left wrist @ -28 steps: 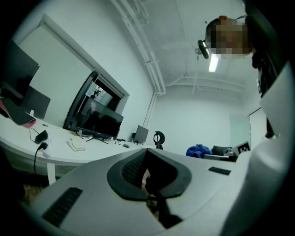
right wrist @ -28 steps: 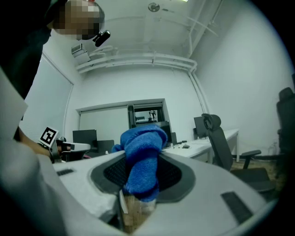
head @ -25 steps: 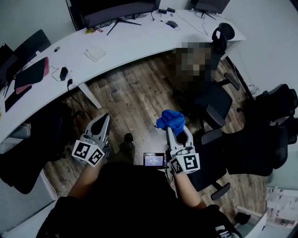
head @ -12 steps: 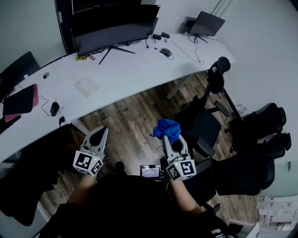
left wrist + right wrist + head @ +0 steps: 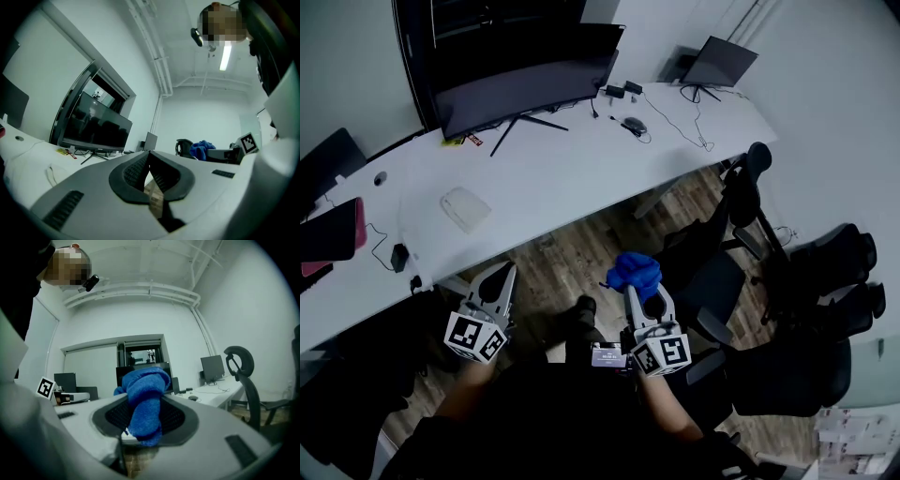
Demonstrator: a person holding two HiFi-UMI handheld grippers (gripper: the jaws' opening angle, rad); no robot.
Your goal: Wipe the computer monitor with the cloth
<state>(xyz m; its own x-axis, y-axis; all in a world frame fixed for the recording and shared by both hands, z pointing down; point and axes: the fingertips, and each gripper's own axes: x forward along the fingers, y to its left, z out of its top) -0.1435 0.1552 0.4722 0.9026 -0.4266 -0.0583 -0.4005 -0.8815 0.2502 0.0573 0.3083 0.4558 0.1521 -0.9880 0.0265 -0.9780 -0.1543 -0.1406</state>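
Cloth (image 5: 636, 272), blue and bunched, is pinched in my right gripper (image 5: 641, 292) at lower centre, hiding its tips. My left gripper (image 5: 499, 277) is closed on nothing, tips touching. Wide black computer monitor (image 5: 525, 84) stands upper left on the white desk (image 5: 553, 178), its top edge lost against dark glass.

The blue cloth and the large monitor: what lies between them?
In the head view, a strip of wooden floor and then the top of the white desk lie between the blue cloth and the large monitor.
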